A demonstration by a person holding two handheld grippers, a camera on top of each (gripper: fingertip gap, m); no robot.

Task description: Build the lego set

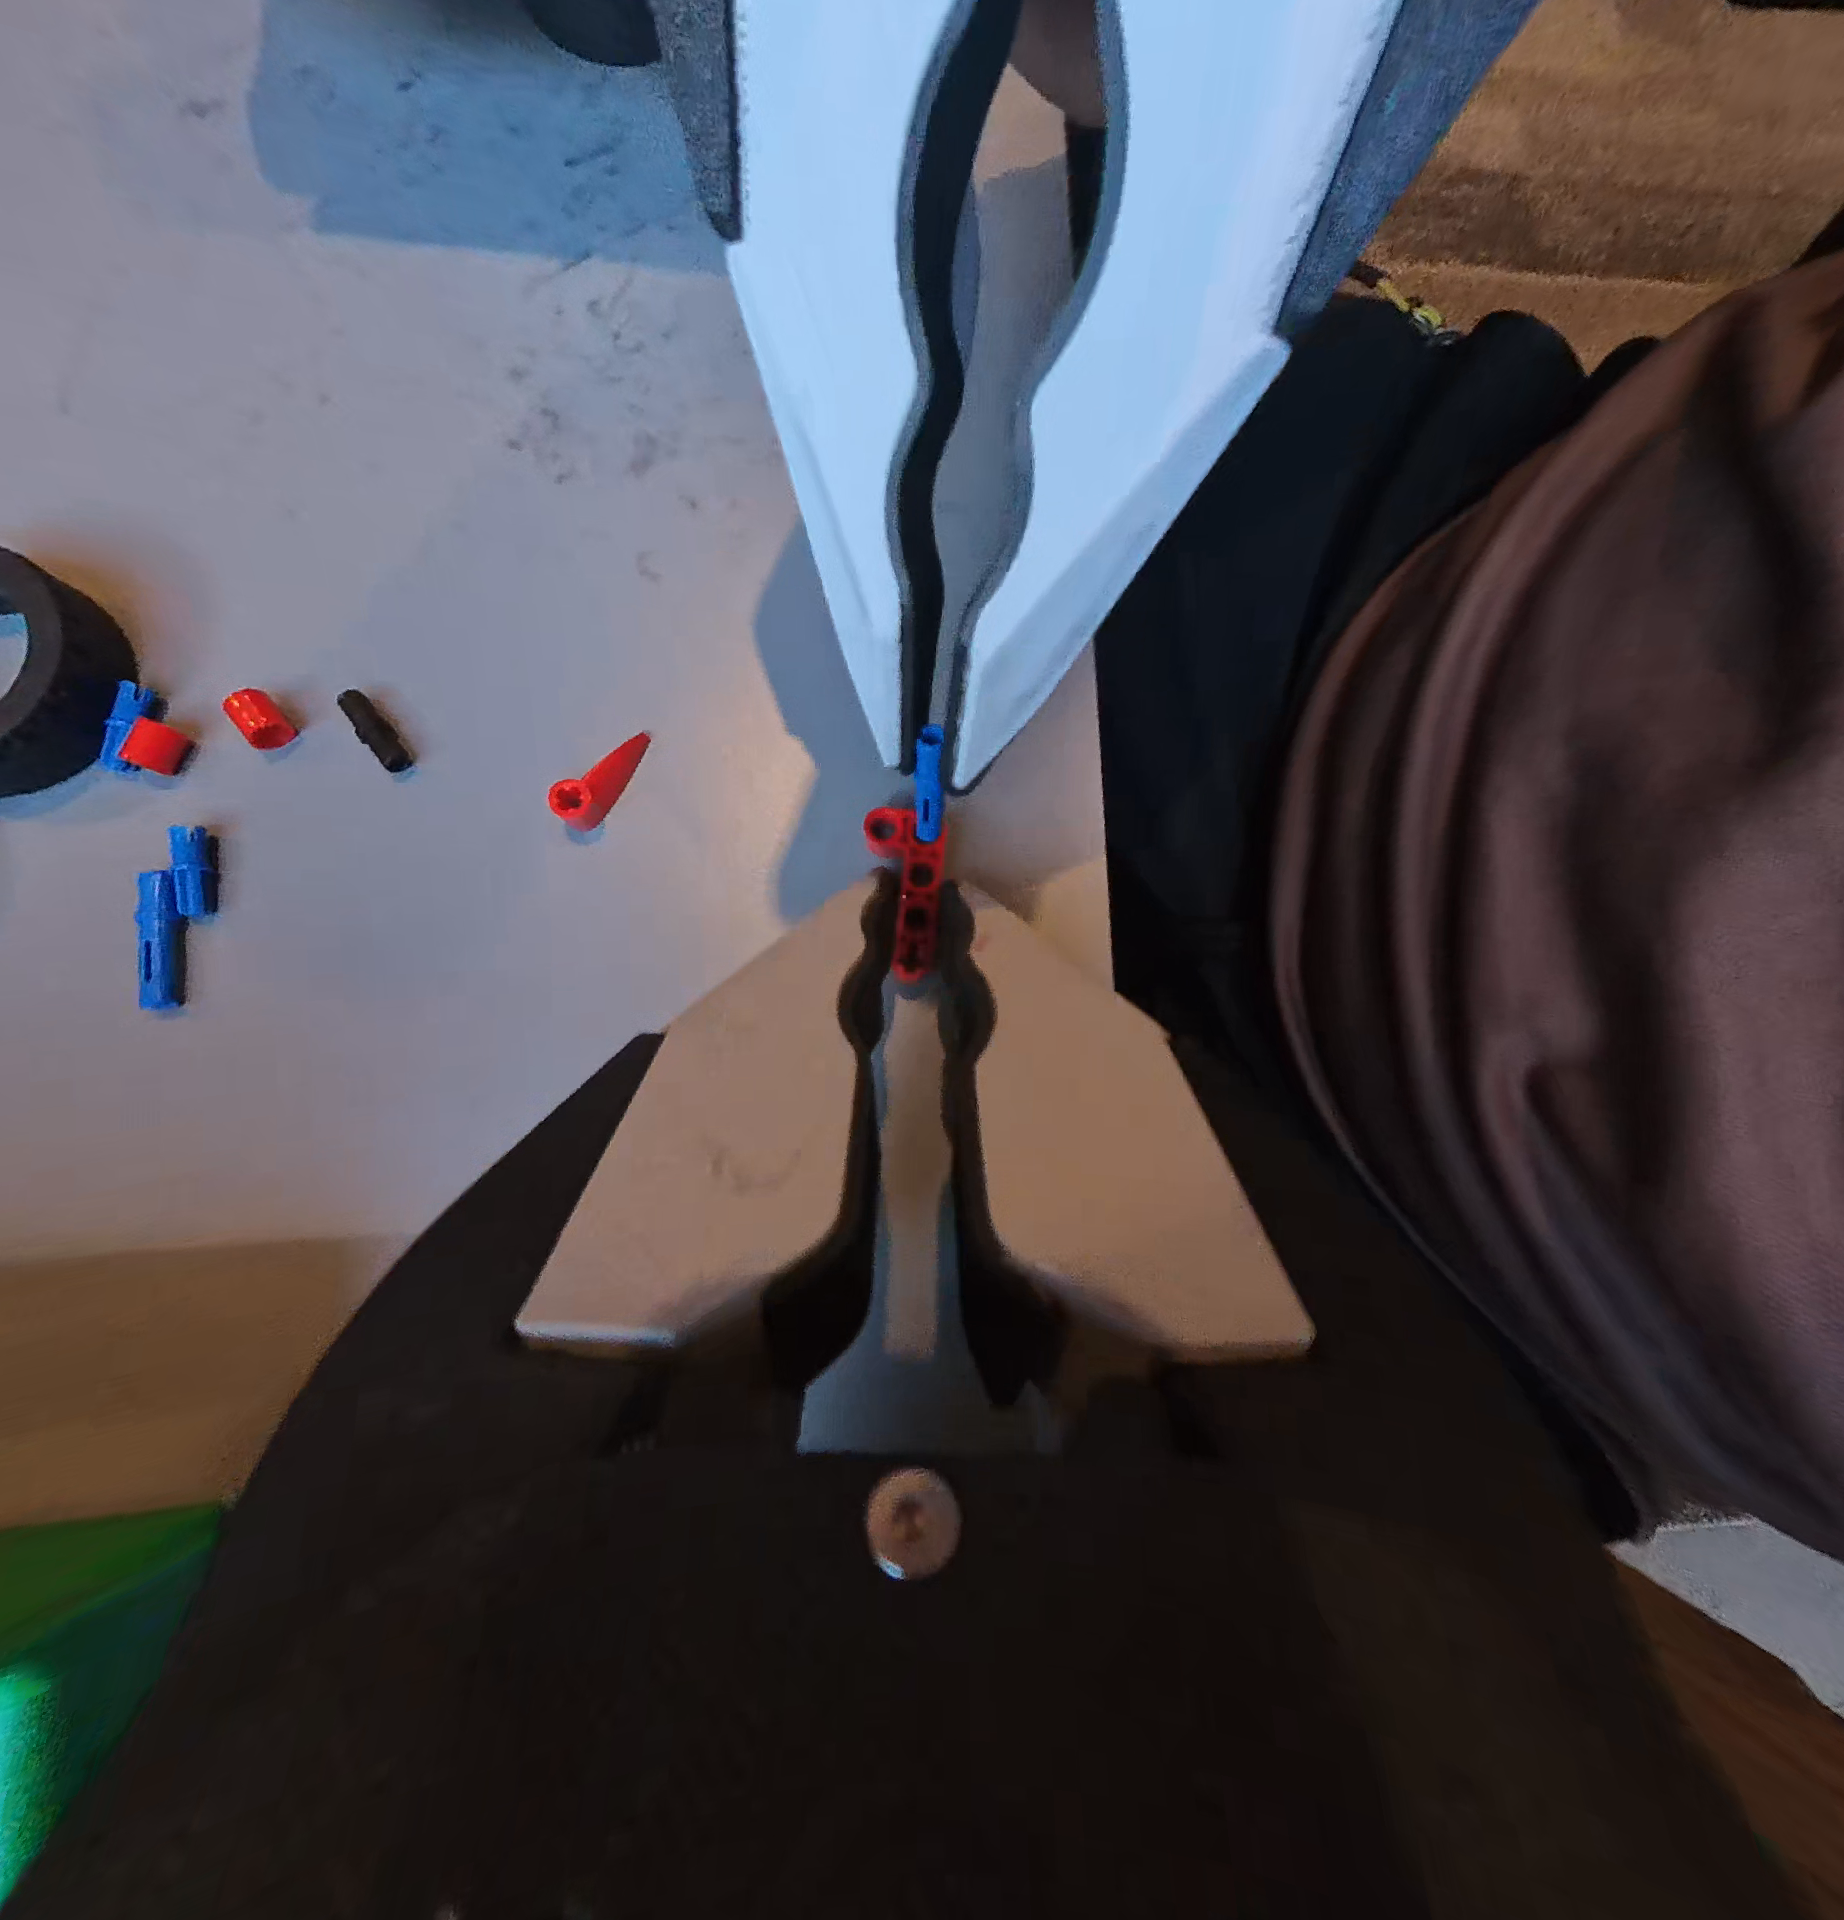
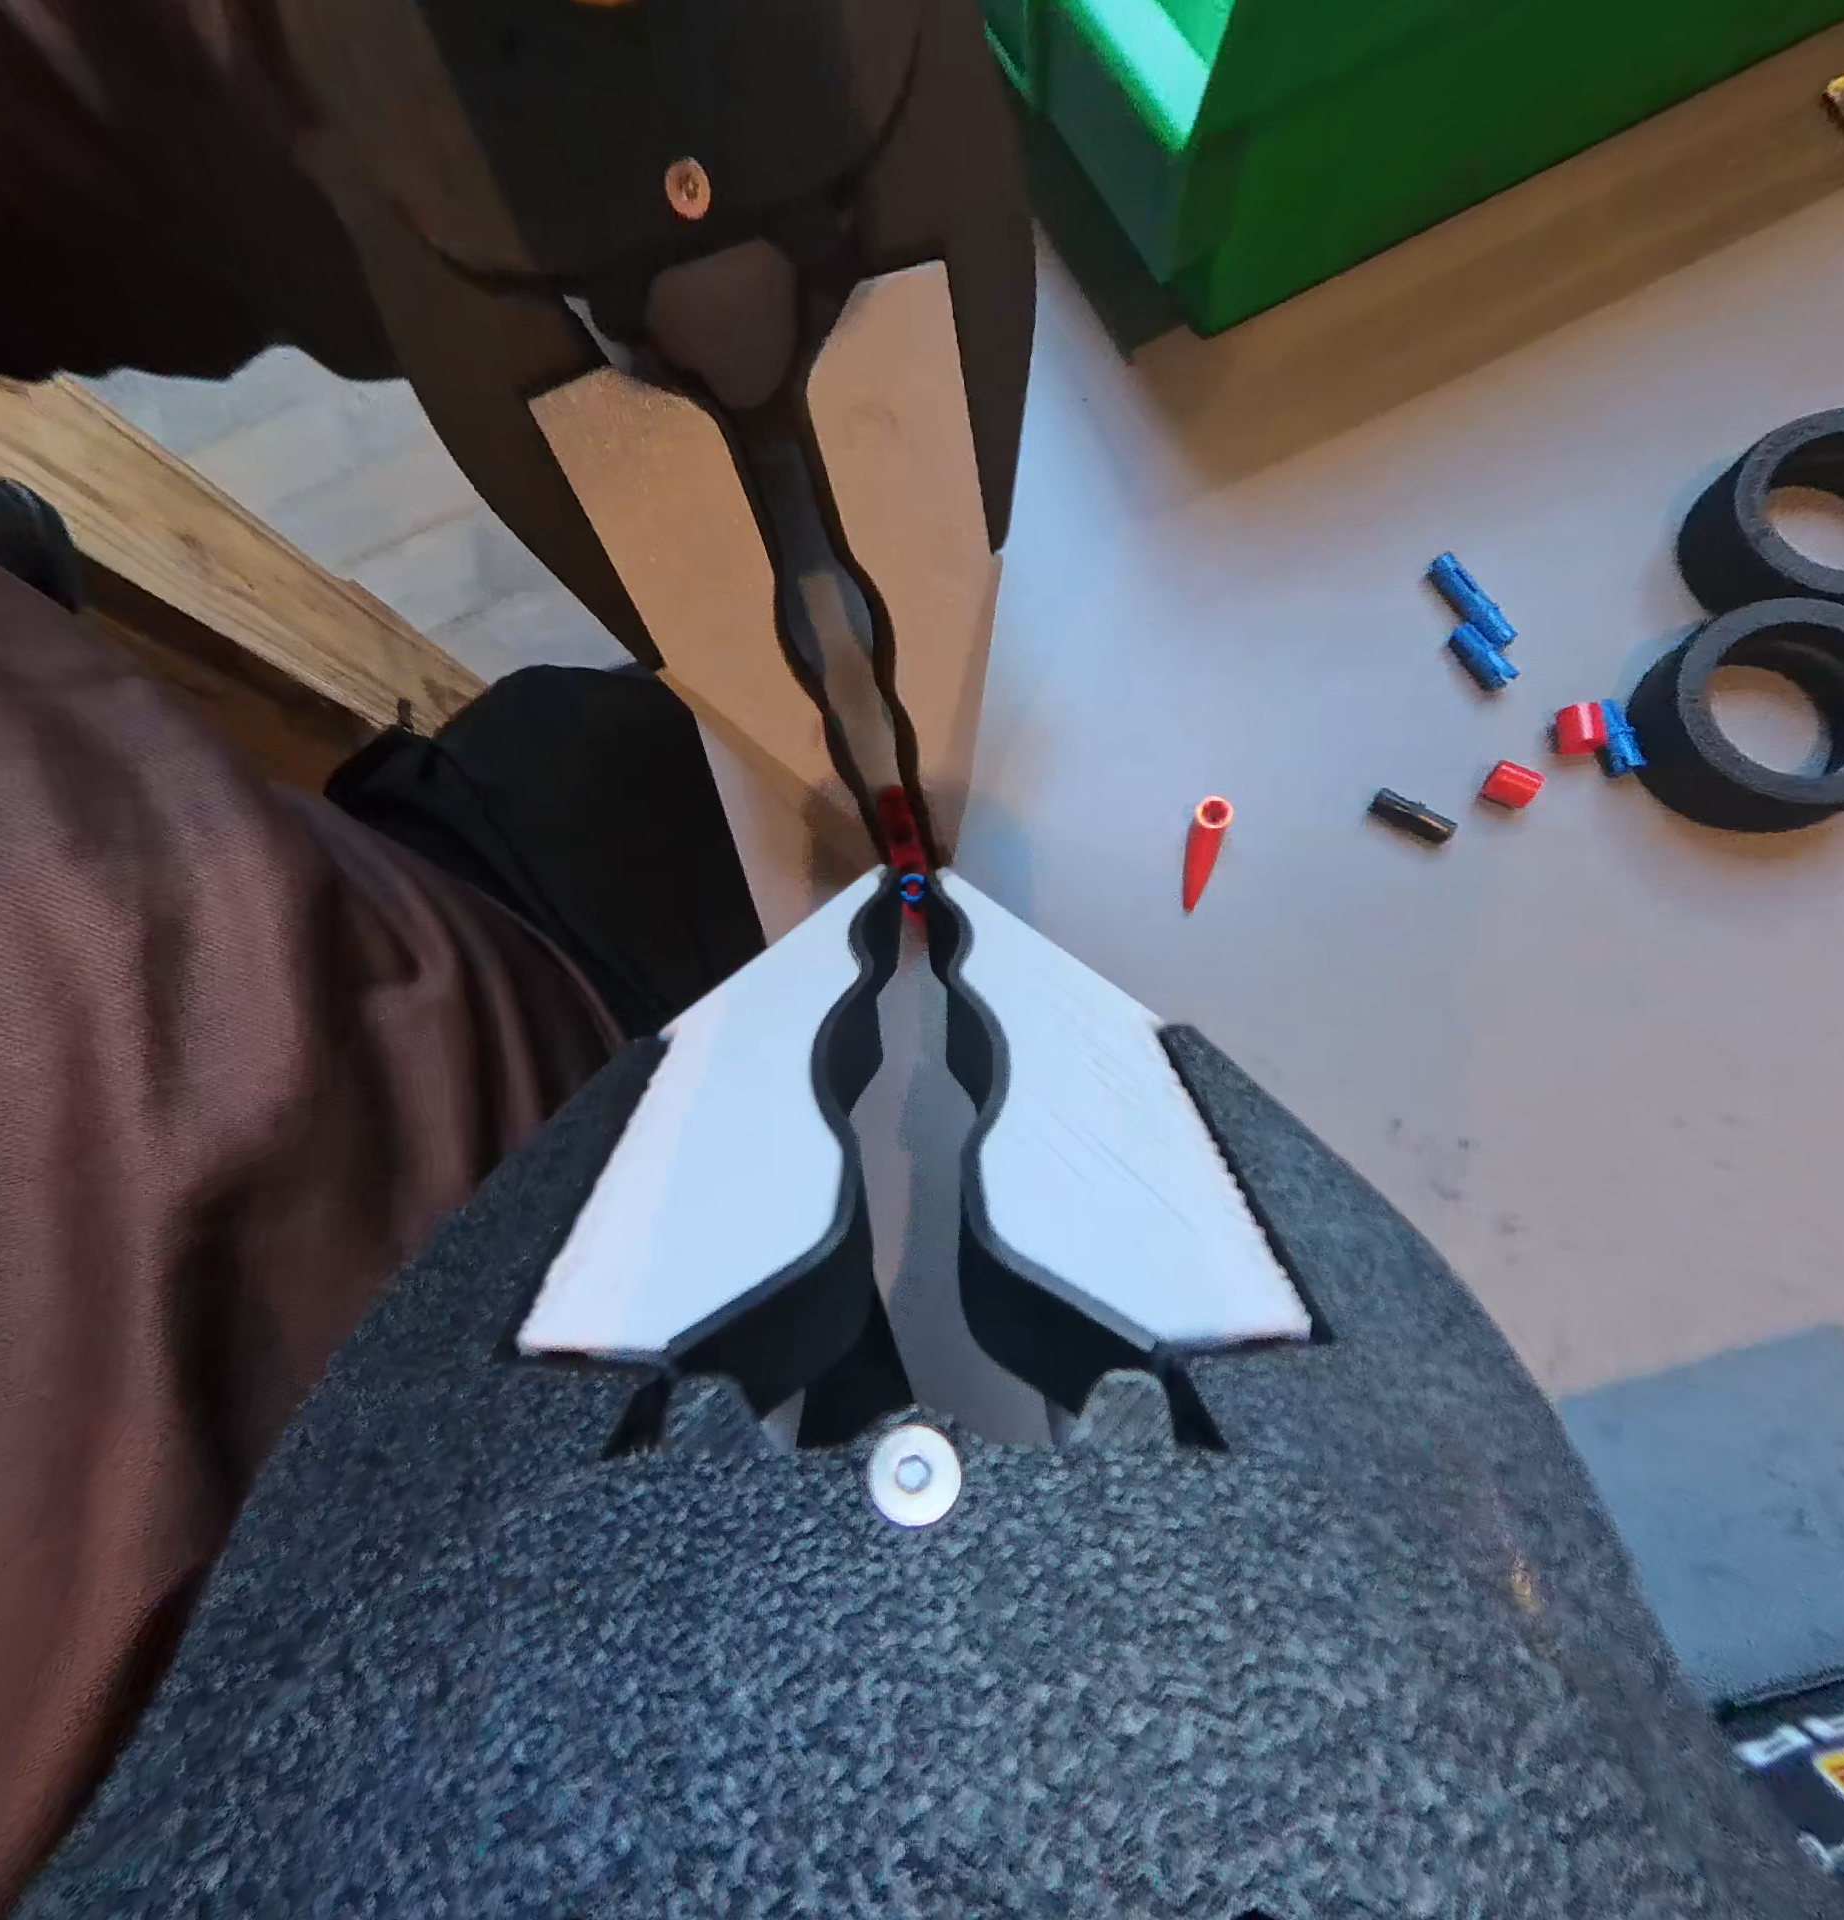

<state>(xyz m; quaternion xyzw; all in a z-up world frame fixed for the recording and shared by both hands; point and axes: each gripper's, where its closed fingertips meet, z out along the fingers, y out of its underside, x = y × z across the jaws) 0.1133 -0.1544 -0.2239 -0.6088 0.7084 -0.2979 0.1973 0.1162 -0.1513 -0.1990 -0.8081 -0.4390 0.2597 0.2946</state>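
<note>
Two grippers meet tip to tip over the pale table [image 1: 398,395], joining a blue pin [image 1: 928,781] to a red beam [image 1: 913,914].

In the left wrist view we see our left gripper [image 1: 916,883] pinching the red beam, and the right gripper [image 1: 930,774] pressed onto the blue pin, whose end sits at a beam hole. The right wrist view shows only the pin's round end, but adds a green box [image 2: 1417,135] and a second black tyre [image 2: 1791,520] behind the first [image 2: 1770,717]. Loose blue pins [image 1: 175,904], a red cone [image 1: 601,784] and a black connector [image 1: 374,729] lie well apart.
</note>
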